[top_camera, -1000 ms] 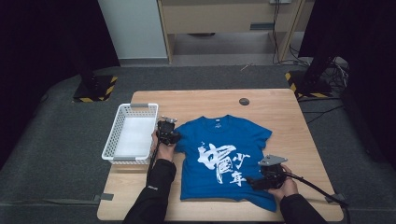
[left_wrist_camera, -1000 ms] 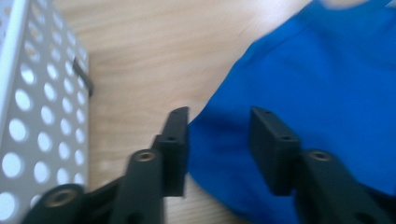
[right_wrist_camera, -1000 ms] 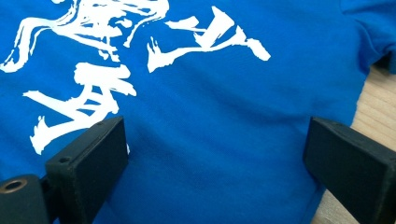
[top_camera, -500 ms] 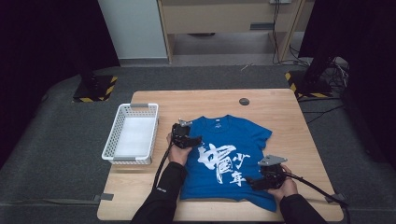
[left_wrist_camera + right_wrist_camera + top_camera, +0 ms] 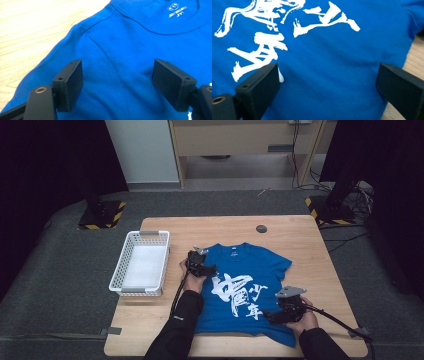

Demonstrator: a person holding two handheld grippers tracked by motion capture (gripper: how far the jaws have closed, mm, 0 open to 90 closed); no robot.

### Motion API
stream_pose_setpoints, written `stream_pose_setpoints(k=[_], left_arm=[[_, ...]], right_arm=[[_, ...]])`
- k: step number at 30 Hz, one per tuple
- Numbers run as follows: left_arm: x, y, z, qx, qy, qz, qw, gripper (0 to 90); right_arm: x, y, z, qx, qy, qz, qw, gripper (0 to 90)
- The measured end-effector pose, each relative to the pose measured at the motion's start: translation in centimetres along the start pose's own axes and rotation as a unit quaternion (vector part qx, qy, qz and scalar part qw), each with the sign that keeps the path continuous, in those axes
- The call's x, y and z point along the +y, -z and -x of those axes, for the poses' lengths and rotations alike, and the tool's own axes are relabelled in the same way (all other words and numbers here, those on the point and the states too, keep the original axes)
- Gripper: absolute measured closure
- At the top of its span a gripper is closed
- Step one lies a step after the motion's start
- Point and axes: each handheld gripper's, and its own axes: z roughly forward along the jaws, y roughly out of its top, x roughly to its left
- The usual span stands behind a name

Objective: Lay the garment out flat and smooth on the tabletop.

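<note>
**Both grippers spread over the blue T-shirt**

Your left gripper (image 5: 201,263) has travelled rightward from beside the white basket (image 5: 131,257) onto the blue T-shirt (image 5: 260,270), and now sits over the shirt's left shoulder, just below the collar (image 5: 160,23). Your right gripper (image 5: 286,306) has kept its place at the lower right part of the shirt, close to the hem.

In the left gripper view, the two black jaws stand wide apart with blue fabric between them and nothing clamped; the shoulder seam runs up between them toward the collar. In the right gripper view, the jaws are likewise spread wide and hold nothing; the white printed characters (image 5: 264,37) lie ahead of the left jaw, and the shirt's edge meets bare wood by the right jaw.

The shirt lies flat, print up, on the wooden table (image 5: 160,330), its collar pointing away from you. The basket rests at the table's left edge, apart from the shirt. A small dark disc (image 5: 261,228) lies on the table beyond the collar.
</note>
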Motion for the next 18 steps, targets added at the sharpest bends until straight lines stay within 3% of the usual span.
stream_pose_setpoints(k=[3,6,9,12,15,18], left_arm=[[0.2,0.8,-0.2,-0.012,0.006,0.003,0.9999,24.8],[0.5,2.7,-0.1,-0.024,-0.006,0.024,0.9994,24.2],[0.5,4.9,0.1,-0.042,-0.018,0.042,0.998,23.7],[0.1,6.9,0.4,-0.053,-0.034,0.046,0.997,21.4],[-0.9,8.7,0.6,-0.062,-0.05,0.04,0.9961,19.3],[-2.7,10.3,0.8,-0.069,-0.063,0.033,0.9951,18.7]], right_arm=[[0.3,0.6,0.2,-0.018,0.0,0.008,0.9998,7.6],[0.9,1.7,1.0,-0.041,-0.009,0.036,0.9985,8.3],[1.4,3.0,1.9,-0.066,-0.018,0.074,0.9948,11.9],[1.9,4.0,2.7,-0.083,-0.031,0.104,0.9906,14.1],[2.0,4.2,3.2,-0.082,-0.042,0.115,0.9891,15.8],[1.9,3.7,3.1,-0.08,-0.037,0.104,0.9907,15.7]])
